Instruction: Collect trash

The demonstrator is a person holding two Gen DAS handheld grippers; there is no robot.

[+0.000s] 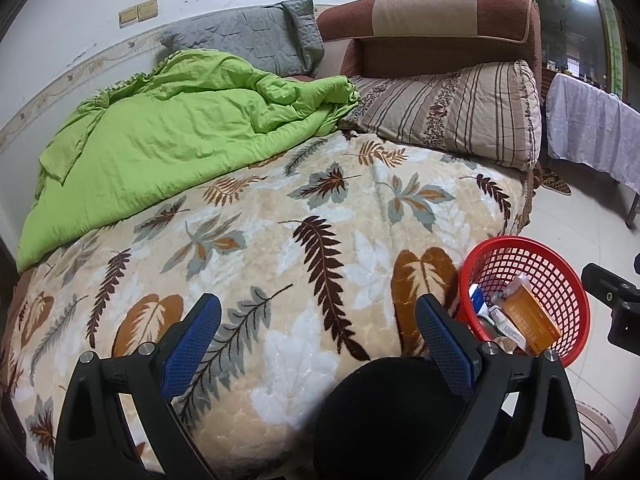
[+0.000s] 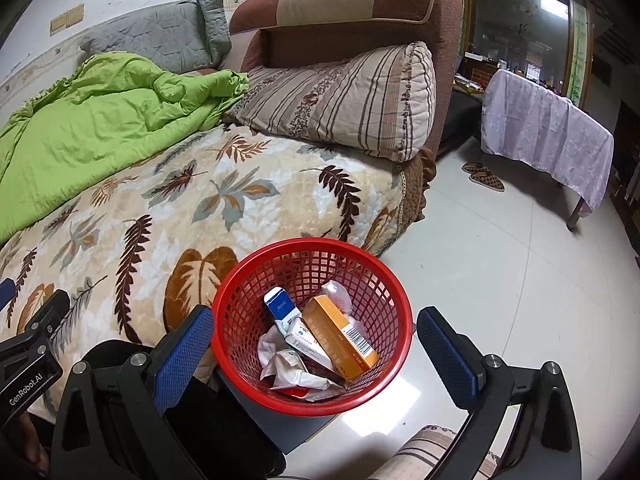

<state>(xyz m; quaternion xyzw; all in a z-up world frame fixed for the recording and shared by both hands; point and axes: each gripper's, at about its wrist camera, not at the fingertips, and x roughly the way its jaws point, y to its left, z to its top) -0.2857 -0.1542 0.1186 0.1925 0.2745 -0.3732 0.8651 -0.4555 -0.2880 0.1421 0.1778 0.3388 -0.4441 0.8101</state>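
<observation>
A red mesh basket (image 2: 372,276) stands on the floor beside the bed and holds trash: an orange box (image 2: 340,336), a blue-and-white box (image 2: 280,306), a white carton and crumpled wrappers (image 2: 292,372). My right gripper (image 2: 316,340) is open and empty, its blue pads either side of the basket. My left gripper (image 1: 318,320) is open and empty above the leaf-print blanket (image 1: 280,240). The basket (image 1: 560,276) shows at the right of the left wrist view.
A green quilt (image 1: 168,128), a striped pillow (image 1: 452,116) and a grey pillow (image 1: 248,36) lie on the bed. A brown headboard (image 1: 440,12) stands behind. A cloth-covered table (image 2: 548,140) and slippers (image 2: 484,176) are on the tiled floor to the right.
</observation>
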